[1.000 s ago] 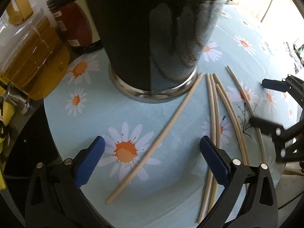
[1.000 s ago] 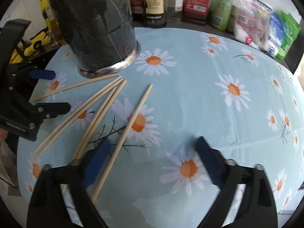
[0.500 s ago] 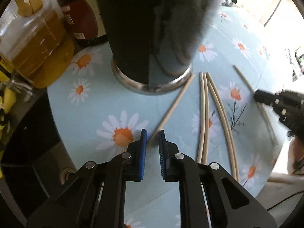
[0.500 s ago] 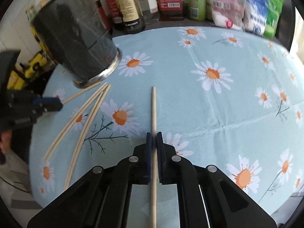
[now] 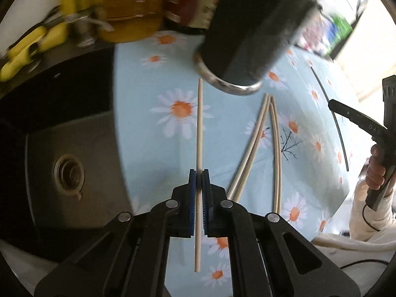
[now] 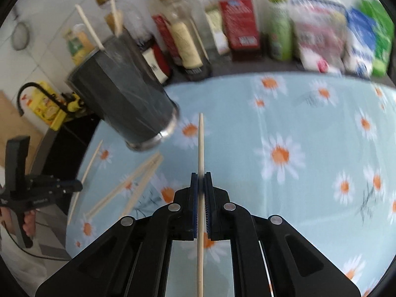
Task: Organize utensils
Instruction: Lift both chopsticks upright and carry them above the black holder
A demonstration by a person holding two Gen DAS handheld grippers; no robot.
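Note:
My left gripper (image 5: 198, 176) is shut on a wooden chopstick (image 5: 199, 128) and holds it above the daisy tablecloth (image 5: 153, 148), pointing toward the black utensil holder (image 5: 250, 32). My right gripper (image 6: 201, 179) is shut on another chopstick (image 6: 201, 143), lifted over the cloth. The holder (image 6: 123, 101) has two chopsticks (image 6: 90, 28) standing in it. Several chopsticks (image 5: 259, 143) lie on the cloth right of the left gripper; they also show in the right wrist view (image 6: 128, 185).
A sink with a drain (image 5: 69, 173) lies left of the table. Oil bottles and jars (image 5: 128, 14) stand behind the holder. Sauce bottles and packets (image 6: 247, 24) line the back wall. The other gripper shows at each view's edge (image 5: 358, 121) (image 6: 44, 190).
Both grippers closed on a chopstick each and lifted them off the cloth. Both views have pulled back and up from the table.

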